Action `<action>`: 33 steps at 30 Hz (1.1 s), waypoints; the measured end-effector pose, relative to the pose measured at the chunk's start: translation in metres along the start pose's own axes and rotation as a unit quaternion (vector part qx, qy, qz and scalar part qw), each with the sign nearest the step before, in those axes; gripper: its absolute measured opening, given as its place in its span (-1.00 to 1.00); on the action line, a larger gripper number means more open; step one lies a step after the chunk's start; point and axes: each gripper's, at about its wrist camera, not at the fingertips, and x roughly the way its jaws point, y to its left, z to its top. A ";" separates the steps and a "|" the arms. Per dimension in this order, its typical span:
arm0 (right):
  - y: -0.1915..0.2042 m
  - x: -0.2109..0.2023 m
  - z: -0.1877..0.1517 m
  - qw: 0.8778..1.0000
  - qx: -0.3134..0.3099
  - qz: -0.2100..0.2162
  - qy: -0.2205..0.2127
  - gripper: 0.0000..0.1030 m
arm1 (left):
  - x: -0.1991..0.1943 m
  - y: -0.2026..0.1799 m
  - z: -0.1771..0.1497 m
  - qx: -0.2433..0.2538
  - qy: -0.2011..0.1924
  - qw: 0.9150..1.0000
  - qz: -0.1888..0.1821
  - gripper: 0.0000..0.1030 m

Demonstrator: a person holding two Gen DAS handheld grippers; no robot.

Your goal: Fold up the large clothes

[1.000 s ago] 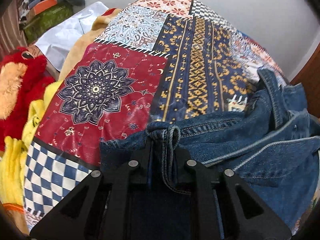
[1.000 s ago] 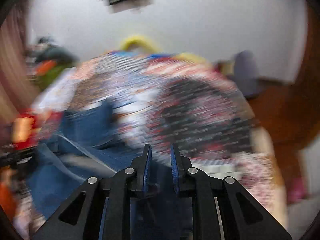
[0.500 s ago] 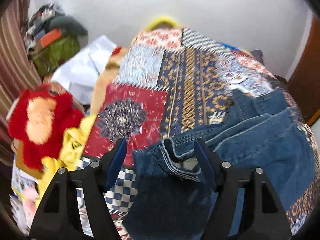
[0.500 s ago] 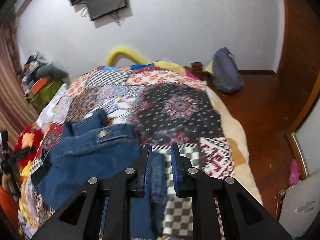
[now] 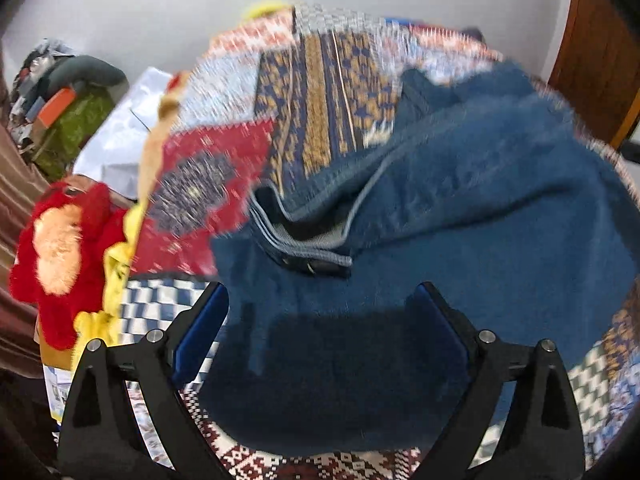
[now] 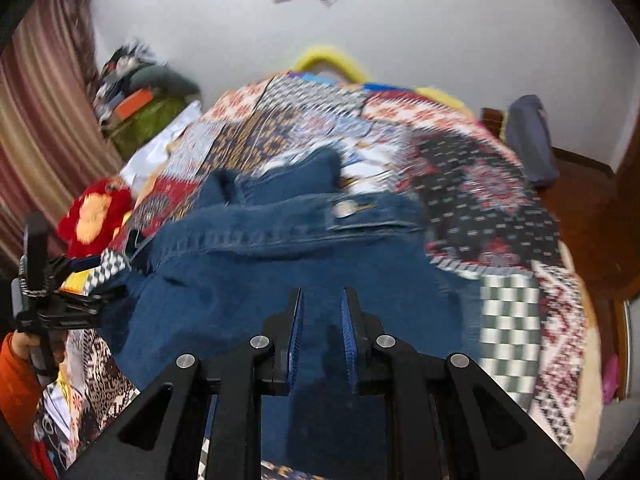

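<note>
The left gripper [image 5: 322,304] has its jaws spread wide with nothing between them, and the denim jacket [image 5: 460,208] lies just ahead of and beneath its fingers on the patchwork bedspread [image 5: 320,80], with a red plush toy [image 5: 60,240] off to that gripper's left. The right gripper [image 6: 321,312] shows a narrow gap between its blue pads [image 6: 297,336] and grips nothing; the jacket sits directly ahead of and under it, while the left gripper appears far to its left at the jacket's edge.
</note>
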 end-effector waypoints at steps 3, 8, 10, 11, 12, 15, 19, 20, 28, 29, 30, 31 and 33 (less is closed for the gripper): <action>0.014 0.031 0.001 1.000 -0.013 0.004 0.026 -0.72 | 0.025 0.005 0.004 -0.012 0.013 1.000 -0.008 0.83; 0.023 0.075 0.008 0.999 -0.020 -0.003 0.045 -0.72 | 0.047 0.038 0.027 -0.053 0.008 0.999 0.006 0.87; 0.021 0.083 0.016 0.999 -0.020 -0.018 0.026 -0.72 | 0.053 0.052 0.037 -0.076 0.006 0.997 -0.011 0.88; 0.018 0.085 0.020 0.999 -0.019 -0.033 0.020 -0.72 | 0.055 0.058 0.044 -0.088 0.004 0.996 -0.011 0.88; 0.015 0.088 0.024 0.998 -0.020 -0.052 0.015 -0.72 | 0.056 0.064 0.050 -0.097 -0.003 0.995 -0.011 0.88; 0.000 0.099 0.032 0.999 -0.008 -0.040 0.026 -0.72 | 0.057 0.071 0.063 -0.107 -0.021 0.994 0.008 0.94; -0.014 0.095 0.033 0.995 0.006 -0.099 0.021 -0.72 | 0.066 0.080 0.074 -0.129 -0.012 0.992 0.013 0.97; -0.018 0.093 0.032 0.993 0.007 -0.113 0.023 -0.72 | 0.066 0.080 0.075 -0.131 -0.011 0.991 0.017 0.97; -0.028 0.045 0.019 0.996 0.016 -0.087 0.024 -0.72 | 0.014 0.087 0.062 -0.152 -0.055 0.987 0.019 0.97; -0.023 0.038 0.018 0.997 0.012 -0.079 0.019 -0.72 | 0.007 0.084 0.059 -0.140 -0.057 0.988 0.022 0.97; -0.016 0.028 0.017 0.998 0.005 -0.067 0.011 -0.72 | -0.002 0.080 0.053 -0.123 -0.061 0.990 0.028 0.97; -0.009 0.023 0.016 0.998 0.000 -0.060 0.007 -0.72 | -0.009 0.076 0.049 -0.110 -0.064 0.991 0.033 0.97; 0.008 0.013 0.013 0.999 -0.013 -0.044 -0.001 -0.72 | -0.023 0.068 0.039 -0.088 -0.069 0.993 0.033 0.97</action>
